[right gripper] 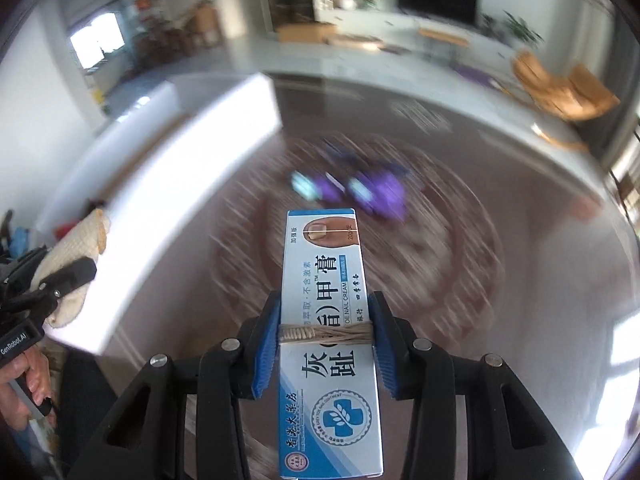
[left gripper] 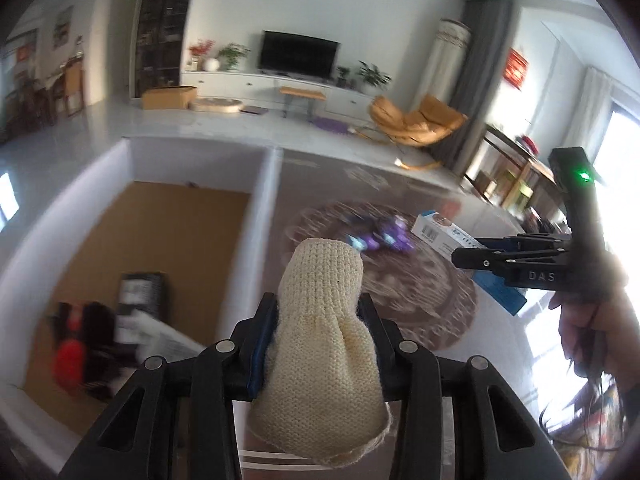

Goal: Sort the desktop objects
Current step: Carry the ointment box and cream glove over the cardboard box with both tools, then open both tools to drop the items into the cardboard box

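Cream knitted sock (left gripper: 320, 332): pinched in the left gripper (left gripper: 320, 320), held up beside the white box wall (left gripper: 260, 216).
Blue-and-white nail cream carton (right gripper: 326, 320): clamped lengthwise in the right gripper (right gripper: 326, 334), above the brown patterned table (right gripper: 460, 280).
Purple toy (left gripper: 384, 236): blurred, lying on the table just beyond both.
White box: cardboard floor, red-and-black items (left gripper: 80, 344) inside.

Bright living room: television (left gripper: 298, 55) on white wall, orange armchair (left gripper: 416, 121).
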Available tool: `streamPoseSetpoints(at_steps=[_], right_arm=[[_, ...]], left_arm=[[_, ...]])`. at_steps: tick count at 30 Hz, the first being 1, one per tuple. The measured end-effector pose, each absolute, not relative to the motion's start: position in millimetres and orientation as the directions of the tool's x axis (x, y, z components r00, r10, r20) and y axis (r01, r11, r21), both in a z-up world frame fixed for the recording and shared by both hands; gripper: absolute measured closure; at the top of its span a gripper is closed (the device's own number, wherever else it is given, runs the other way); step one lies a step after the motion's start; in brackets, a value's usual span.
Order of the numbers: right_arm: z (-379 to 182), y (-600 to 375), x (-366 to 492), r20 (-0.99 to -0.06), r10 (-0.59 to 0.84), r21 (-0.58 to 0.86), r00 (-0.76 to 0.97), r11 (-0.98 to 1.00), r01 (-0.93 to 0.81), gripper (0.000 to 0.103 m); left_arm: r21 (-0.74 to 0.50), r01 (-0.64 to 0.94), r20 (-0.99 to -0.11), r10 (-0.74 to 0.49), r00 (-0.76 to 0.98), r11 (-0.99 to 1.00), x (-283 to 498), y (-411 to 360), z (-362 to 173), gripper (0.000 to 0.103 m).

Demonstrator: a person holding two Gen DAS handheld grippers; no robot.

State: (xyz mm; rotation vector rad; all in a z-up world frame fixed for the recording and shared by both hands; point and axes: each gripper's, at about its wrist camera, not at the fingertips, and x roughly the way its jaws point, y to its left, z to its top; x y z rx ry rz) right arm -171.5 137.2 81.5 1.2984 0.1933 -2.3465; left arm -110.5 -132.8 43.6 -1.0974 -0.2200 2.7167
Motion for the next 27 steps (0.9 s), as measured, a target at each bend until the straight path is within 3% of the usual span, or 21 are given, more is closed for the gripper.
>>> streamPoseSetpoints(at_steps=[4, 8, 13, 16, 18, 19, 20, 21, 24, 27], right_arm=[[123, 41, -181, -0.763, -0.449, 0.132, -0.466, -0.813, 0.567, 0.060], [141, -50, -187, -0.715, -0.522, 0.111, -0.465, -0.741, 0.663, 0.060], [104, -132, -205, -0.737, -0.532, 0.098, -0.418, -0.695, 0.712, 0.060], [63, -160, -215, -0.786, -0.489, 0.093, -0.378, -0.698, 0.710, 0.058], [37, -167, -223, -0.820, -0.457, 0.089, -0.344, -0.696, 0.713, 0.049], [31, -168, -222, -0.827, -0.434, 0.063, -0.358, -0.703, 0.708, 0.038], [28, -166, -220, -0.823, -0.425, 0.043, -0.376, -0.707, 0.706, 0.033], [28, -163, -219, -0.817, -0.428, 0.036, -0.387, -0.708, 0.706, 0.032], [39, -137, -212, -0.765, -0.478, 0.050, -0.433, -0.714, 0.699, 0.026], [58, -85, -192, -0.676, -0.520, 0.055, -0.522, -0.742, 0.668, 0.007]], left_arm=[[-0.166, 0.023, -0.682, 0.098, -0.725, -0.986, -110, -209, 61, 0.064], [-0.141, 0.145, -0.731, 0.004, -0.683, -0.979, -119, -263, 42, 0.064], [-0.148, 0.212, -0.802, -0.009, -0.597, -0.966, -135, -284, -4, 0.062], [-0.109, 0.245, -0.858, -0.033, -0.513, -0.963, -144, -287, -28, 0.052], [-0.084, 0.254, -0.881, -0.048, -0.471, -0.963, -146, -287, -36, 0.047], [-0.077, 0.252, -0.874, -0.057, -0.482, -0.965, -144, -287, -34, 0.040], [-0.063, 0.256, -0.866, -0.074, -0.495, -0.965, -141, -286, -31, 0.021], [-0.043, 0.267, -0.850, -0.105, -0.517, -0.963, -137, -284, -27, 0.010], [-0.037, 0.279, -0.806, -0.136, -0.576, -0.960, -125, -278, -20, 0.008], [-0.103, 0.263, -0.767, -0.092, -0.635, -0.959, -110, -267, -10, 0.008]])
